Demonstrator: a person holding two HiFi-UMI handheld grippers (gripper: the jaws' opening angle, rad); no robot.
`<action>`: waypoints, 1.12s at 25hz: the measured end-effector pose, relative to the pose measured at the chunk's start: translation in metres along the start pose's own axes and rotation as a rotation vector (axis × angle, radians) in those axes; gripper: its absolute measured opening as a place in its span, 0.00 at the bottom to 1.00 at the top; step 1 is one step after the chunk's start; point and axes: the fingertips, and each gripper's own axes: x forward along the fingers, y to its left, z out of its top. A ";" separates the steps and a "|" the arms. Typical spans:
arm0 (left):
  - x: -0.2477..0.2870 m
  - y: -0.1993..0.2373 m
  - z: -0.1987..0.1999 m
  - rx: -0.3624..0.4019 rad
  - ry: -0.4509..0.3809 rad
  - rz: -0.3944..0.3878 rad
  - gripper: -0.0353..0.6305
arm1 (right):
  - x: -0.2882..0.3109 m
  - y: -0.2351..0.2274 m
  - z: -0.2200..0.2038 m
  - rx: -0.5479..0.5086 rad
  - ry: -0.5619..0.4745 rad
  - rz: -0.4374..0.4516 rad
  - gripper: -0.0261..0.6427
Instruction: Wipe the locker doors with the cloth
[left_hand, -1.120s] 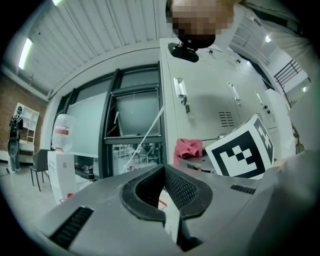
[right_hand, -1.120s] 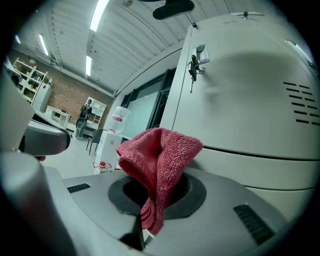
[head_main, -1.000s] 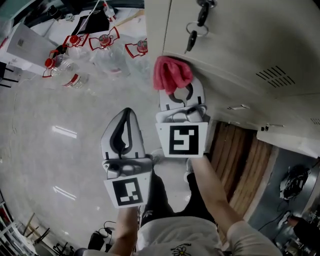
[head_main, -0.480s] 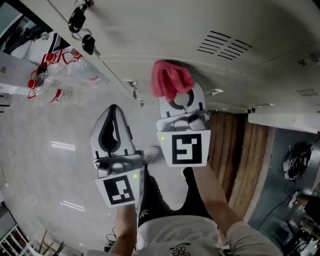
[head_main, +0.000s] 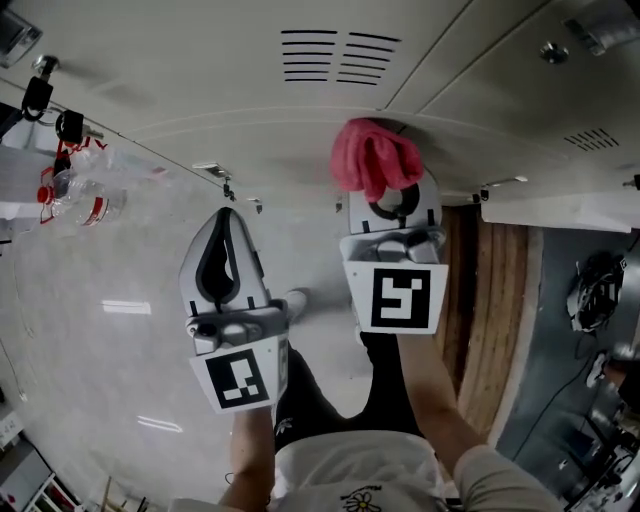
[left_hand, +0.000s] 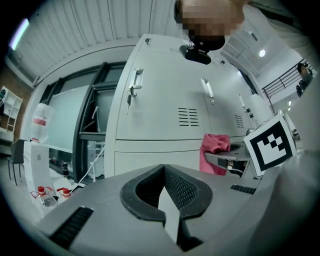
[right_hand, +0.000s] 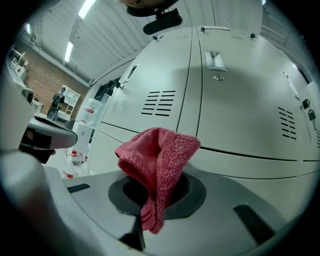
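Two grippers are in play, and only the right gripper (head_main: 386, 188) has work in it: its jaws are pinched tight on a fold of the pink cloth (head_main: 374, 156), which bunches up past the tips against the pale locker doors (head_main: 250, 110). From above, the cloth seems to press on the door just below the vent slots (head_main: 330, 55), though we cannot be sure it touches. The left gripper (head_main: 227, 228) hangs beside it, away from the doors, with its tips together and nothing between them.

We judge the cloth light, soft and limp. It folds wherever it is pushed and will drag on painted metal, so a shallow pinch could let it pull free. We would hold it deep across a thick fold near its middle and leave a fat wad beyond the tips to do the rubbing.
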 end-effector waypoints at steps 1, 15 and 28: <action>0.000 -0.003 -0.001 0.000 0.003 -0.004 0.08 | -0.002 -0.005 -0.002 -0.005 0.002 -0.010 0.08; -0.018 0.021 -0.015 0.000 0.017 0.023 0.08 | -0.012 0.021 0.014 0.067 -0.048 0.036 0.08; -0.069 0.108 -0.050 -0.006 0.077 0.074 0.08 | 0.053 0.214 -0.002 0.087 -0.080 0.253 0.08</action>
